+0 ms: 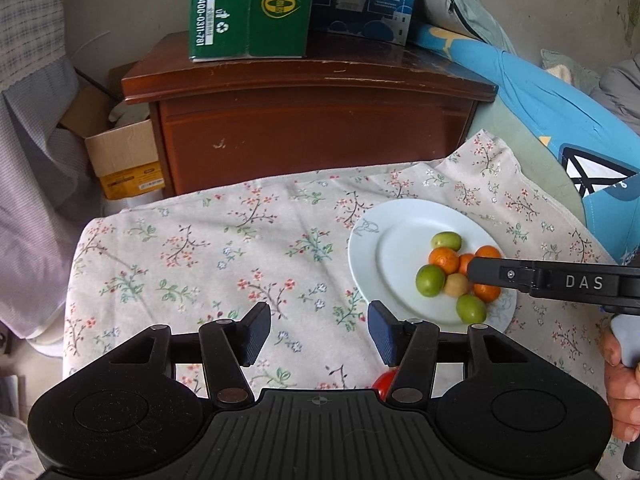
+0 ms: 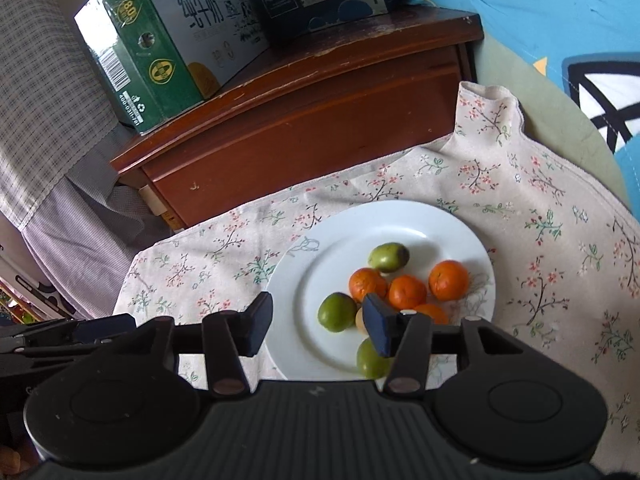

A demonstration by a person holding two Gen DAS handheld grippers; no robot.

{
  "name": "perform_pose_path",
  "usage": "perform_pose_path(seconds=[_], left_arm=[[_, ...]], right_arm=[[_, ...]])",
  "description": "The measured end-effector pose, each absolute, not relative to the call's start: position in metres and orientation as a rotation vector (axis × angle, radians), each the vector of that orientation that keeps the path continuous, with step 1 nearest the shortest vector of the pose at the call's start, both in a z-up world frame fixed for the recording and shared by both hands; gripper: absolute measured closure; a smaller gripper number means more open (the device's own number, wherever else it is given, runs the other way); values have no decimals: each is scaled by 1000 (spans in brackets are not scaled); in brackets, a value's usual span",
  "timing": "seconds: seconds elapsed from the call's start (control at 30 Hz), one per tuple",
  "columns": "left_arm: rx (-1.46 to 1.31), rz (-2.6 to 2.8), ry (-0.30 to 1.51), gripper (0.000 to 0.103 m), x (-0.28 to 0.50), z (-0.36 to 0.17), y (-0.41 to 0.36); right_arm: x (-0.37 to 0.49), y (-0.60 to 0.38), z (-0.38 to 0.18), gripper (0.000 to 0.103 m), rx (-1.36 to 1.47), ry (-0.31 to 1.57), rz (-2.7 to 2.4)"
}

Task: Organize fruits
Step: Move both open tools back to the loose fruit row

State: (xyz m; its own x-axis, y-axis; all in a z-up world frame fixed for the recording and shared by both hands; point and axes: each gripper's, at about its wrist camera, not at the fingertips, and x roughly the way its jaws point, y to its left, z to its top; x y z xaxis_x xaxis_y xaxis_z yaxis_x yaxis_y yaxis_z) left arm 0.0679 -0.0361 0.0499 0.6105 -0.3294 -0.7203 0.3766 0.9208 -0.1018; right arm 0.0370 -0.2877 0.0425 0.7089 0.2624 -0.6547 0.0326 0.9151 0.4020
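The fruits are gathered on the plate (image 2: 304, 280), which sits on a floral cloth (image 1: 200, 248) over the tabletop, in front of a brown cabinet (image 1: 312, 128). On the plate lie three green fruits (image 2: 337, 312), several oranges (image 2: 448, 280) and one pale yellowish fruit (image 1: 456, 285), all bunched toward the side of the plate away from the cabinet's left end; grouping them in one dish looks like the point of the task, and it appears mostly done.

The left gripper (image 1: 319, 334) hangs over bare cloth just left of the plate, its fingers apart with nothing between them. The right gripper (image 2: 318, 322) is over the plate's near rim, fingers likewise apart and empty, though one finger overlaps the pale fruit and a green one in its view; whether it touches them I cannot tell.

The left view alone shows a red fruit (image 1: 386, 385), partly hidden beneath the left gripper, lying on the cloth off the plate, likely the piece left to place. It also shows the right gripper from the side, reaching over the oranges, and the person's hand (image 1: 622, 396) holding it. The right view shows the fruit cluster unobstructed and the milk cartons (image 2: 160, 48) on the cabinet.
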Motion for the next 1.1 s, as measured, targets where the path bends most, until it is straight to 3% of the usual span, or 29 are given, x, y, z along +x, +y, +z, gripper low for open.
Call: perform_pose_path(seconds=[0.23,1.1], left_arm=[[68,-353,861,38,50,42,-5],[386,-616,831,39,28,-9,4]], right_arm=[[7,-264,39,52,386,811,191],[-3,-209,1,52,203,936,355]])
